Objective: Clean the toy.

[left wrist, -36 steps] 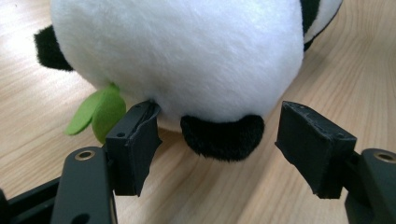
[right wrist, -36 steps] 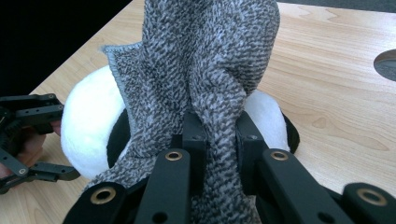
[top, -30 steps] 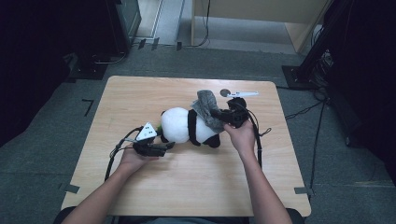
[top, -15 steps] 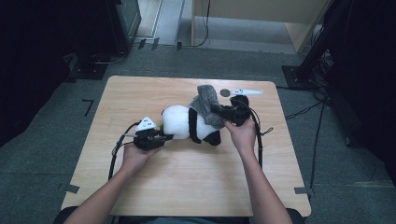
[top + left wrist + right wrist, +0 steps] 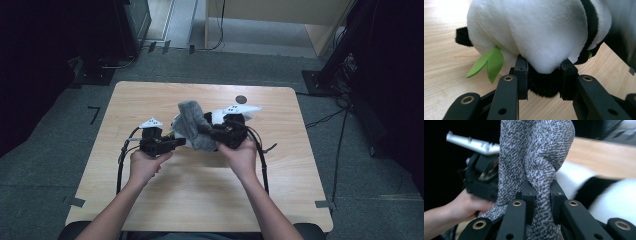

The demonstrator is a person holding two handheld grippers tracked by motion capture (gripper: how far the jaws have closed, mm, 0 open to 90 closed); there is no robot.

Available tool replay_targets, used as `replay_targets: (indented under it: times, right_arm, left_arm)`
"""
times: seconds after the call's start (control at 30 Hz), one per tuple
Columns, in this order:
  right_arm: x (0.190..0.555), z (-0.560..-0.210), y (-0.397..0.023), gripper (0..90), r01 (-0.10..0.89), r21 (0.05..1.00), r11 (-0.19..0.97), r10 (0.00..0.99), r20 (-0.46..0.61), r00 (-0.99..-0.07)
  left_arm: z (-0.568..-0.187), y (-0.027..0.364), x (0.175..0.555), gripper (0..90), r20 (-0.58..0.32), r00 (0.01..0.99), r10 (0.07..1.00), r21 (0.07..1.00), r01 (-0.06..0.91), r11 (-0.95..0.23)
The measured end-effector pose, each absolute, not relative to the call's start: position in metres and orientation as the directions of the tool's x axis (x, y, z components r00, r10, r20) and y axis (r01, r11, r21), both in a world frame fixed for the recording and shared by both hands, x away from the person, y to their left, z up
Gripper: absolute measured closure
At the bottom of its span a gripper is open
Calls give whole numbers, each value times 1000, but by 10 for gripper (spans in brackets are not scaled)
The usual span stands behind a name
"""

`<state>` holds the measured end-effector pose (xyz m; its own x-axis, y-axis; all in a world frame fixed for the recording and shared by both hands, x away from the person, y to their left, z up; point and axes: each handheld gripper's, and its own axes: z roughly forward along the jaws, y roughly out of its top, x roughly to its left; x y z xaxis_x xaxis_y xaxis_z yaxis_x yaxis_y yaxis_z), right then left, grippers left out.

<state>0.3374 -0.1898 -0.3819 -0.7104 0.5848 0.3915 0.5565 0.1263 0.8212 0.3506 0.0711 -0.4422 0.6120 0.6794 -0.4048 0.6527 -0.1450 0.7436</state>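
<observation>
Fluffy black-and-white panda plush (image 5: 536,32) with green felt leaves, mid-worktop (image 5: 150,100), lying roughly 9-to-3. Left hand-held gripper (image 5: 544,75) has just clamped it; right hand-held gripper (image 5: 541,192) pinches the speckled grey knit cloth (image 5: 536,152).

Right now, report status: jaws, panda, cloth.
Left gripper just closed, clamped on plush panda. Right gripper shut on grey knit cloth. Cloth draped over panda above table. Nothing in the way.

place: a lab or studio recording space
floor: grey carpet (image 5: 60,150) with tape marks
edges: dark equipment stands (image 5: 350,55), trailing cables (image 5: 325,119), lone wooden table (image 5: 200,200)
</observation>
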Motion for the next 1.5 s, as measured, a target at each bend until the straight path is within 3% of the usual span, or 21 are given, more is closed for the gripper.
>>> replay_targets:
  times: [0.17,0.37,1.27,1.37,1.5]
  right_arm:
    - [335,-416,-174,799,551,819,163,603,359,-712]
    - [333,-420,-189,798,512,833,210,671,258,-695]
    - [339,-418,-295,800,560,827,48,843,268,-467]
    - [334,-409,-299,800,540,842,-3,820,311,-481]
    - [325,-393,-282,800,499,867,11,779,305,-547]
  left_arm:
    - [-442,69,349,679,-398,619,677,744,650,-158]
    - [-445,71,351,688,-393,626,674,744,647,-167]
    - [-448,75,356,683,-378,637,672,754,633,-176]
    - [-449,75,355,682,-367,638,677,758,627,-180]
    - [-449,72,354,680,-358,645,675,762,619,-188]
